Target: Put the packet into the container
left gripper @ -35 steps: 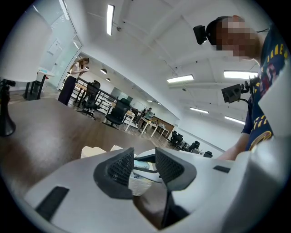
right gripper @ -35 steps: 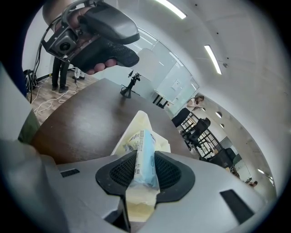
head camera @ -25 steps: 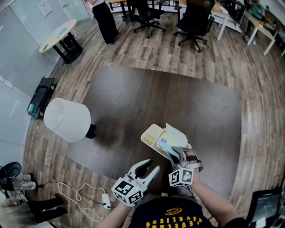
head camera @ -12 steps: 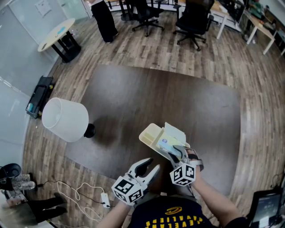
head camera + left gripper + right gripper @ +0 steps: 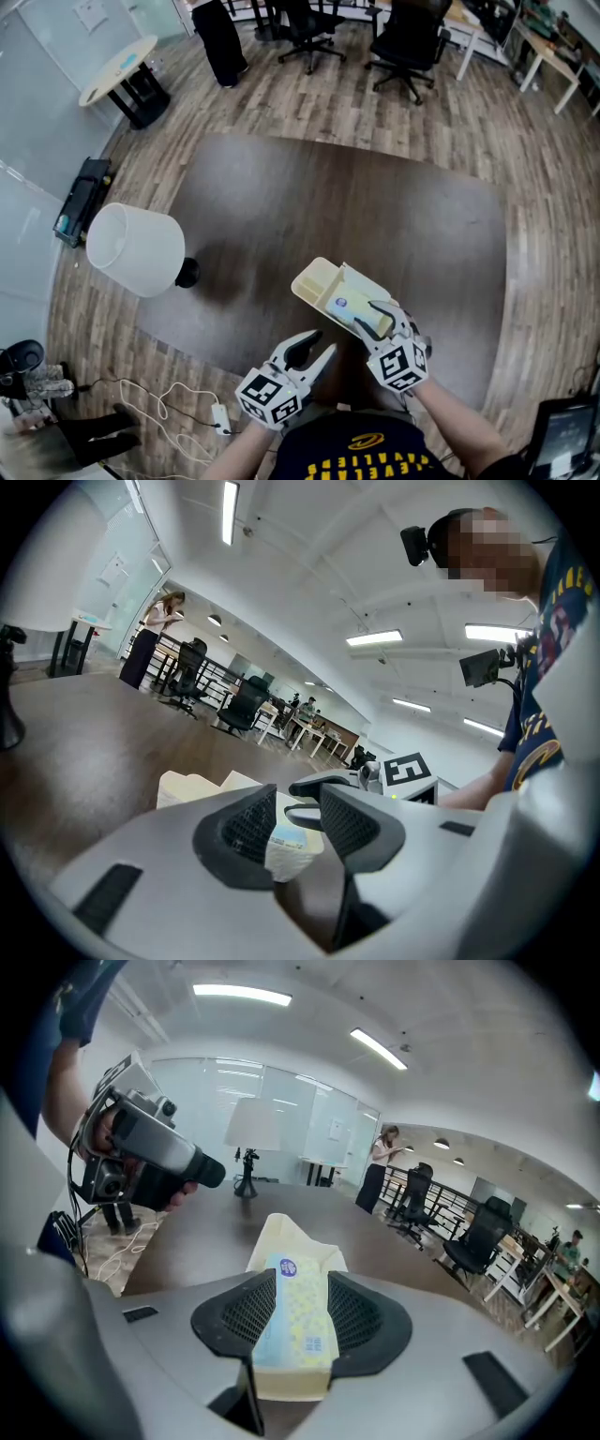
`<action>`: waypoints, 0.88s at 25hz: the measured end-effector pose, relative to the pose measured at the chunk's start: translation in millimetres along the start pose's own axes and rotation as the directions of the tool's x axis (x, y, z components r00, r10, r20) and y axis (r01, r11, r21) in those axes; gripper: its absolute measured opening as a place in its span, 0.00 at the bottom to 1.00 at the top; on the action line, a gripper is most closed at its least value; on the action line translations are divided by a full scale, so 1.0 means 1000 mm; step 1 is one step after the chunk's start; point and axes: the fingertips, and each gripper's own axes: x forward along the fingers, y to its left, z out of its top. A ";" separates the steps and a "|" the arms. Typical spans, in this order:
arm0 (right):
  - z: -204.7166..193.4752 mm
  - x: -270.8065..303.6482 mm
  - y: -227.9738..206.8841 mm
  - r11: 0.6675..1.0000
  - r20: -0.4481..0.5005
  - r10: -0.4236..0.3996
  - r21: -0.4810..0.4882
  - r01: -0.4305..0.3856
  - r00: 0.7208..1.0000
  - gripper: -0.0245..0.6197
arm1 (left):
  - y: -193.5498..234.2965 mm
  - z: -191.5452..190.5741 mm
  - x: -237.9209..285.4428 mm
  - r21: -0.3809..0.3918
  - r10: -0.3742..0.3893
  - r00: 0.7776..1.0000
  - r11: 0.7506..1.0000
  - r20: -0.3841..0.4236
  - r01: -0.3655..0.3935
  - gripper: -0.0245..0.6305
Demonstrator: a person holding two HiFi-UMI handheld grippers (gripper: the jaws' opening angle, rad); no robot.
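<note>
Since the packet (image 5: 292,1321) already lies lengthwise in the cream container (image 5: 312,278), printed face up, the main part of the task looks done. In the head view it fills the right-hand part of the container. The left-hand part is bare, and I cannot tell whether the two parts are two compartments or a tray and its open lid.

Around the packet stands the right gripper (image 5: 375,319), reaching in from the lower right of the frame. Its jaws have just been opening. The packet is between them, with a ribbed pad close on either side, but they look parted enough that they no longer squeeze it. What is left, by my reading, is to draw this gripper back without dragging the packet out. If the container has a lid, it also has to be shut.

At the lower middle of the head view, just left of the container and apart from it, hangs the left gripper (image 5: 298,817). Its jaws are spread with nothing between them, and only the container and packet show beyond the gap.

Under all this is the dark table (image 5: 328,206), with the container near its lower edge. A white lamp (image 5: 136,251) stands well apart at the left.
</note>
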 end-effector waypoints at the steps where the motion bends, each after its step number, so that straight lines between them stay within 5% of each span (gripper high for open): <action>1: -0.001 0.002 -0.003 1.000 -0.019 -0.003 -0.002 0.003 1.000 0.31 | 0.000 0.000 0.000 0.000 -0.001 1.000 1.000 -0.002 0.001 0.24; 5: -0.008 0.010 -0.004 1.000 -0.098 0.021 0.020 -0.019 0.995 0.31 | -0.003 -0.002 0.002 0.009 -0.007 1.000 1.000 0.003 0.007 0.24; 8: 0.000 -0.001 -0.005 0.993 -0.051 0.026 0.118 -0.019 0.998 0.30 | -0.006 0.002 0.000 0.013 -0.001 1.000 1.000 0.018 0.000 0.24; 10: 0.004 -0.014 -0.008 0.982 -0.007 0.020 0.188 -0.019 1.000 0.20 | -0.010 0.006 -0.002 0.009 0.000 1.000 1.000 0.030 -0.001 0.24; 13: 0.011 -0.040 -0.015 0.948 0.047 0.002 0.317 -0.017 0.999 0.05 | -0.018 0.013 -0.004 0.002 -0.004 0.999 1.000 0.040 0.004 0.24; 18: 0.014 -0.069 -0.016 0.869 0.146 -0.006 0.490 -0.067 0.989 0.05 | -0.031 0.012 -0.001 -0.001 -0.040 0.998 0.999 0.053 0.040 0.24; 22: 0.014 -0.080 -0.006 0.859 0.148 -0.008 0.507 -0.069 0.989 0.05 | -0.040 0.011 -0.004 -0.016 -0.040 0.998 0.999 0.043 0.041 0.10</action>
